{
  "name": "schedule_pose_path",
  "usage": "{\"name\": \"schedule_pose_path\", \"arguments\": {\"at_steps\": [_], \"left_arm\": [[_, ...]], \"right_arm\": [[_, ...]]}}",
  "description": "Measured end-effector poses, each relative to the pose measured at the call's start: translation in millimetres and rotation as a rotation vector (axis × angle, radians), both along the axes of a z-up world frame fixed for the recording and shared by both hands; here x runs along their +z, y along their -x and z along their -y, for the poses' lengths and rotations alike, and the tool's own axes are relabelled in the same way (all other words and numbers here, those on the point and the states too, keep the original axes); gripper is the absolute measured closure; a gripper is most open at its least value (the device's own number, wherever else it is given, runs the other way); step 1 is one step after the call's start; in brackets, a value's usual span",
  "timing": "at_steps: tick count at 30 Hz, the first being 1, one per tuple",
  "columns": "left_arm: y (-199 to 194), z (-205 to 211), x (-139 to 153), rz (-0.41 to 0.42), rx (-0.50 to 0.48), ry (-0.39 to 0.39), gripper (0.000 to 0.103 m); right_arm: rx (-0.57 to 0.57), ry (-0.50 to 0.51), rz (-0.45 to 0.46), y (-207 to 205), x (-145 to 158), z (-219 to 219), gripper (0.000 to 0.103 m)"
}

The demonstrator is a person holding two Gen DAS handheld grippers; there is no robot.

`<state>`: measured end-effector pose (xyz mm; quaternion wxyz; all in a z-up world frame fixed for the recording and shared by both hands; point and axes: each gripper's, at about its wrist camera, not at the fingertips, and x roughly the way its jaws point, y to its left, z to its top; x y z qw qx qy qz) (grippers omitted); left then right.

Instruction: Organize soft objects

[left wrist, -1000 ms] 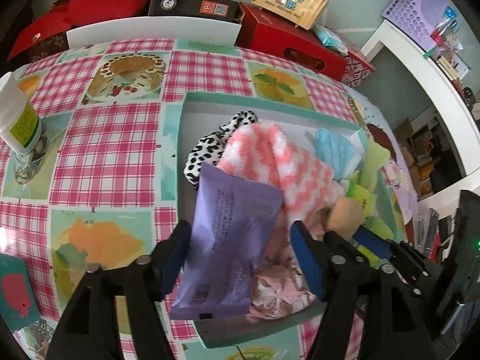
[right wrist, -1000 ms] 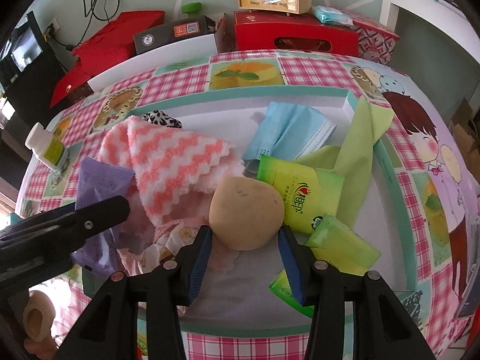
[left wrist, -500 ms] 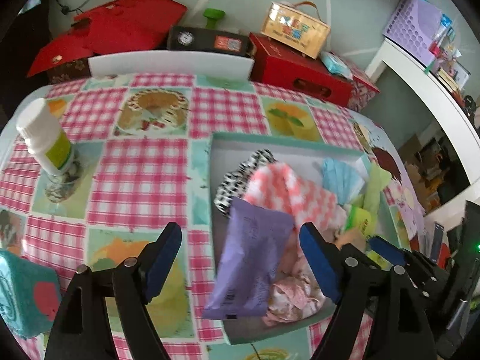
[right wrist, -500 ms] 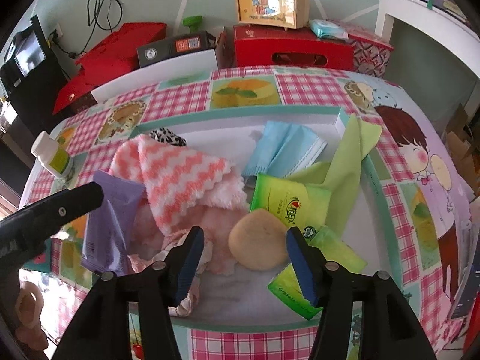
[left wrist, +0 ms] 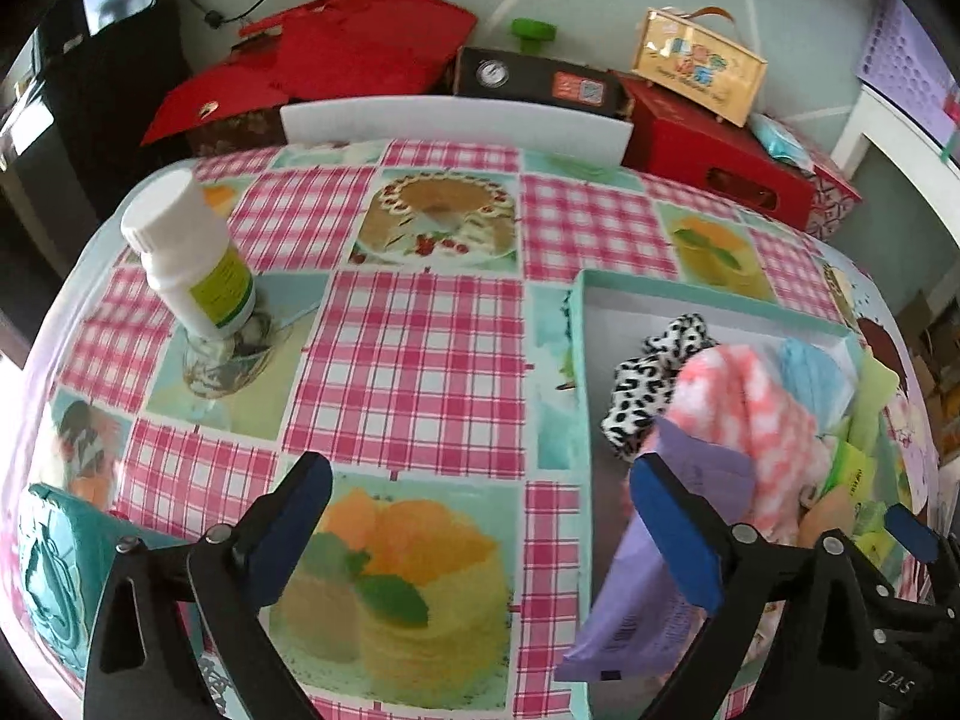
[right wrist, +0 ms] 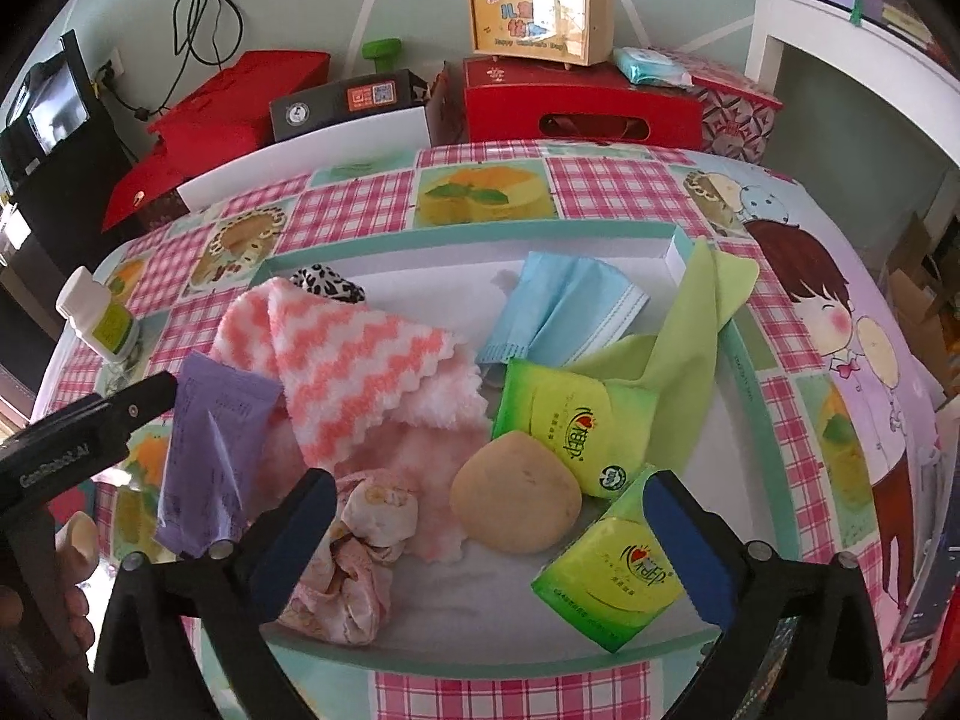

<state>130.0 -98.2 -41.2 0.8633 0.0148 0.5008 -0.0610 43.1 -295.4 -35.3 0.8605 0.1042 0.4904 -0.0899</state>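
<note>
A teal-rimmed tray [right wrist: 738,354] holds soft things: a pink-and-white zigzag cloth [right wrist: 354,360], a blue mask [right wrist: 564,312], a green cloth [right wrist: 690,324], two green tissue packs [right wrist: 570,420], a leopard scrunchie [right wrist: 327,285] and flowered pink fabric [right wrist: 354,564]. My right gripper [right wrist: 492,519] is opening wide around a tan bun-shaped sponge [right wrist: 516,501], which lies in the tray untouched by the pads. A purple packet [left wrist: 660,570] leans over the tray's left rim [left wrist: 579,360]. My left gripper [left wrist: 486,528] is opening over the tablecloth left of the tray, nothing between its jaws.
A white bottle [left wrist: 192,258] stands on the chequered tablecloth at the left. A teal object [left wrist: 48,564] lies near the front left edge. Red boxes [left wrist: 714,144], a black box and a wooden case [right wrist: 540,12] line the back. A person's hand [right wrist: 78,540] shows lower left.
The purple packet was between the left jaws; the left gripper has widened and swung left off it. The right jaws have spread away from the tan sponge, which now lies free.
</note>
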Motion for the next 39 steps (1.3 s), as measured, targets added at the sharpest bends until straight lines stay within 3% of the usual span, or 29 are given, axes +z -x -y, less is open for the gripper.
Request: {"name": "schedule_pose_path", "arguments": {"at_steps": [9, 18, 29, 39], "left_arm": [[-2.5, -7.6, 1.1, 0.006, 0.042, 0.004, 0.003], [0.1, -4.7, 4.4, 0.014, 0.024, -0.005, 0.003], [14.6, -13.4, 24.8, 0.096, 0.080, -0.044, 0.003], [43.4, -15.6, 31.2, 0.144, 0.072, -0.039, 0.003]], "right_arm": [[-0.016, -0.004, 0.008, -0.2, -0.7, 2.8, 0.000], [-0.020, -0.004, 0.004, -0.2, -0.8, 3.1, 0.000], [-0.021, 0.014, 0.010, 4.5, 10.2, 0.3, 0.000], [0.010, 0.018, 0.001, 17.5, 10.4, -18.9, 0.000]]}}
